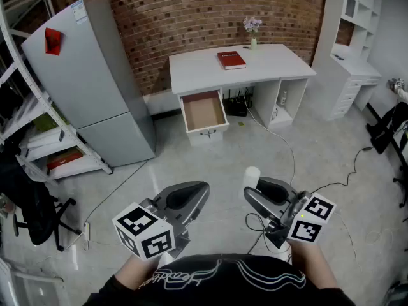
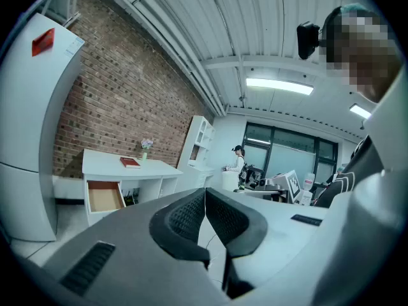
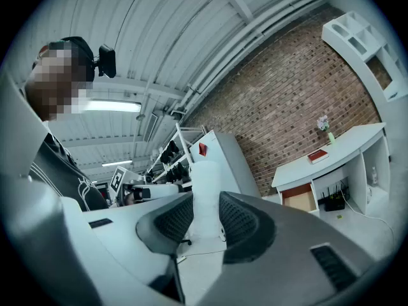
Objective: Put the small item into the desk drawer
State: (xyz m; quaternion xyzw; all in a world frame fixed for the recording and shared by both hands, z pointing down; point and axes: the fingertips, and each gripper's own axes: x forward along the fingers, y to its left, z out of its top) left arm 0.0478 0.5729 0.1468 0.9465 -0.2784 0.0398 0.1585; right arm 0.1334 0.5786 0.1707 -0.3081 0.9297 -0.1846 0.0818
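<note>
A white desk point(image 1: 274, 62) stands against the brick wall, its wood-lined drawer point(image 1: 203, 110) pulled open at the left. My right gripper point(image 1: 250, 190) is low in the head view, far from the desk, shut on a small white cylinder point(image 1: 252, 174). In the right gripper view the cylinder point(image 3: 205, 183) stands upright between the pads of this gripper point(image 3: 205, 212), and the drawer point(image 3: 298, 199) shows far off. My left gripper point(image 1: 203, 189) hovers beside it, shut and empty. In its own view the jaws of the left gripper point(image 2: 205, 199) meet, with the drawer point(image 2: 104, 196) beyond.
A red book point(image 1: 231, 59) and a small flower vase point(image 1: 253, 27) are on the desktop. A grey fridge point(image 1: 95, 81) stands left of the desk, with a metal rack point(image 1: 38, 139) and a black chair point(image 1: 32, 209) further left. Cables point(image 1: 280, 145) trail over the floor. White shelving point(image 1: 354, 43) is at right.
</note>
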